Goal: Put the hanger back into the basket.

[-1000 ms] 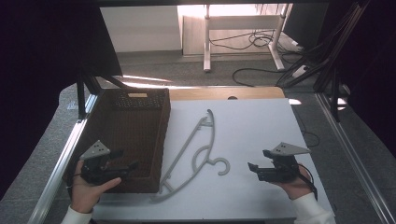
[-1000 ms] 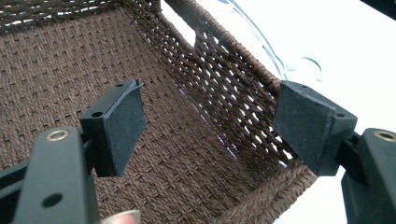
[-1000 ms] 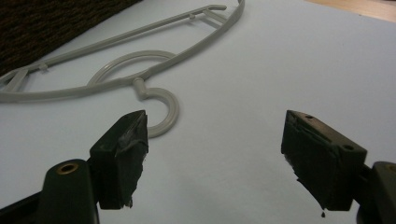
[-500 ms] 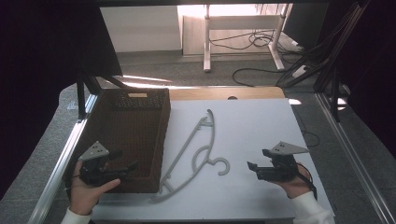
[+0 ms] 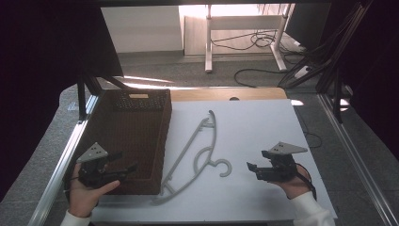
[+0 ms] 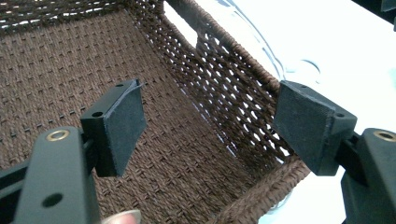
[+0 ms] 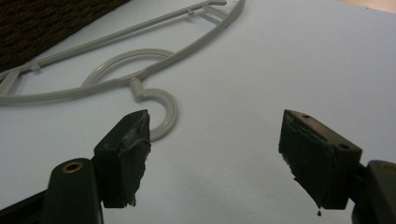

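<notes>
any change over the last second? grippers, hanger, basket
Almost none. The left gripper eased slightly back toward the person, its jaws open over the near end of the basket. Nothing was gripped or released. The right gripper stays open on the table, and the hanger lies where it was beside the basket.

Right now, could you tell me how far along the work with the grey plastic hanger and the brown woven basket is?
Nothing looks done: the grey plastic hanger lies flat on the white table beside the brown woven basket, untouched. The left gripper hovers open over the basket's near corner. The right gripper is open, pointing at the hanger's hook. Grasping and moving the hanger appear to remain.
</notes>
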A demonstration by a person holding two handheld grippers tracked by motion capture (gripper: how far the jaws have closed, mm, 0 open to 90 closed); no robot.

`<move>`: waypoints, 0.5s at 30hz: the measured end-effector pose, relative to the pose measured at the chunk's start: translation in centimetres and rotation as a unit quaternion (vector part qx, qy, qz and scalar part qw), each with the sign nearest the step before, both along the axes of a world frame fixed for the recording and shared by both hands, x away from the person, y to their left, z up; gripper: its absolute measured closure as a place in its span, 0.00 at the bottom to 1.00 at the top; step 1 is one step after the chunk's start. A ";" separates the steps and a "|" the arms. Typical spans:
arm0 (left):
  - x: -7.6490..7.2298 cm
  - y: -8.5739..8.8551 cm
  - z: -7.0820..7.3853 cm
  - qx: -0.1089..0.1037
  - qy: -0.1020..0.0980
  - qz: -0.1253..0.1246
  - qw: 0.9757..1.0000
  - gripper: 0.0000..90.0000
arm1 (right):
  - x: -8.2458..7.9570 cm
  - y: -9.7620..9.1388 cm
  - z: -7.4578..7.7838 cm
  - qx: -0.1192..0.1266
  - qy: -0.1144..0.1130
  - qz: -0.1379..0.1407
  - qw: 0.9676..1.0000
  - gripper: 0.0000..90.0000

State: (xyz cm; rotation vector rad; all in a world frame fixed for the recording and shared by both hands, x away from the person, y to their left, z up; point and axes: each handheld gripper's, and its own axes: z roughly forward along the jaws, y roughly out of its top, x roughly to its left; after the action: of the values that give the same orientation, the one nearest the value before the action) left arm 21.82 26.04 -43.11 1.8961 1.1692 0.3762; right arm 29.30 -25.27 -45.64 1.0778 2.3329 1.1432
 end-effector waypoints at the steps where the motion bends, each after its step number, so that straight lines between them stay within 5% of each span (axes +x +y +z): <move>1: 0.0 -0.1 0.0 -0.001 0.000 -0.001 1.000 0.27 | 0.0 0.0 0.0 0.000 -0.001 0.000 1.000 0.29; 15: -0.1 -2.2 1.4 -0.005 -0.011 -0.031 0.999 0.30 | 0.0 -0.8 0.3 0.002 -0.008 -0.010 1.000 0.28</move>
State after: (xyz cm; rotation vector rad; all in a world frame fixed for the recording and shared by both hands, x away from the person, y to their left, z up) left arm 21.72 23.80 -41.74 1.9104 1.0938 0.3565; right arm 29.34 -26.03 -45.39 1.0863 2.3049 1.1444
